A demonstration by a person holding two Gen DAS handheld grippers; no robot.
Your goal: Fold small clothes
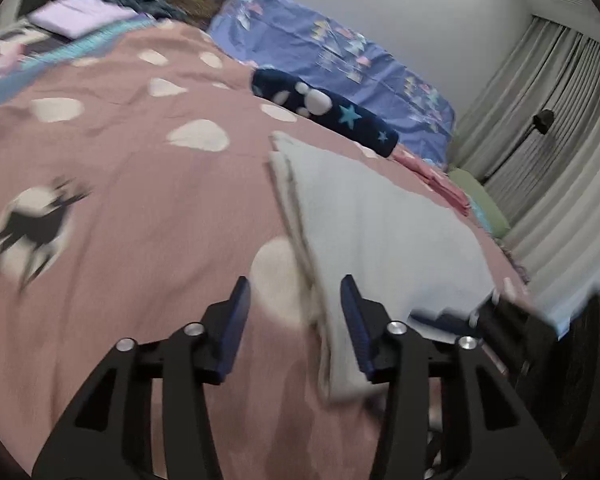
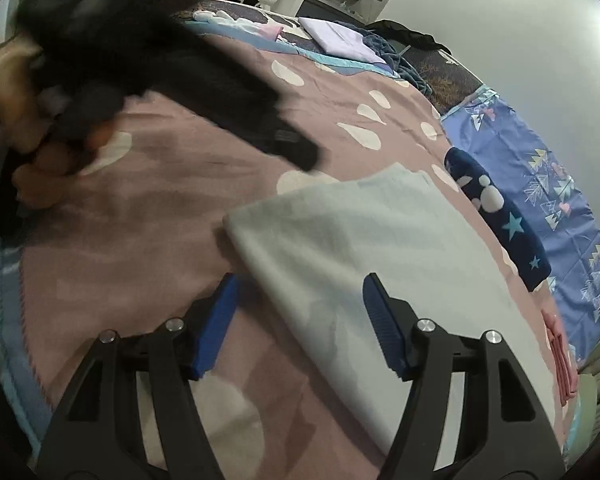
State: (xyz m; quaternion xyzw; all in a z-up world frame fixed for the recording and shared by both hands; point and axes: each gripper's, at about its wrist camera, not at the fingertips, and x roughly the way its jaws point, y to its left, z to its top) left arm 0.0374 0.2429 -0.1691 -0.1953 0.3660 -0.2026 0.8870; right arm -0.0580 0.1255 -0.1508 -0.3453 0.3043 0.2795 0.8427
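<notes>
Currently the pale folded cloth (image 2: 364, 248) lies flat on the pink bedspread (image 1: 140, 200), long axis running away. Left claw (image 1: 296, 304) straddles its left edge, right claw (image 2: 300, 296) its near corner; both half open, gripping nothing.

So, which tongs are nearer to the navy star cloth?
Right, probably. The right tongs hang open over the grey cloth, and the navy star cloth lies just past it. The left tongs are open at the grey cloth's far edge.

You have no readable text, label, brand or number anywhere in either view; the fabrics carry only patterns, blurred by motion.
</notes>
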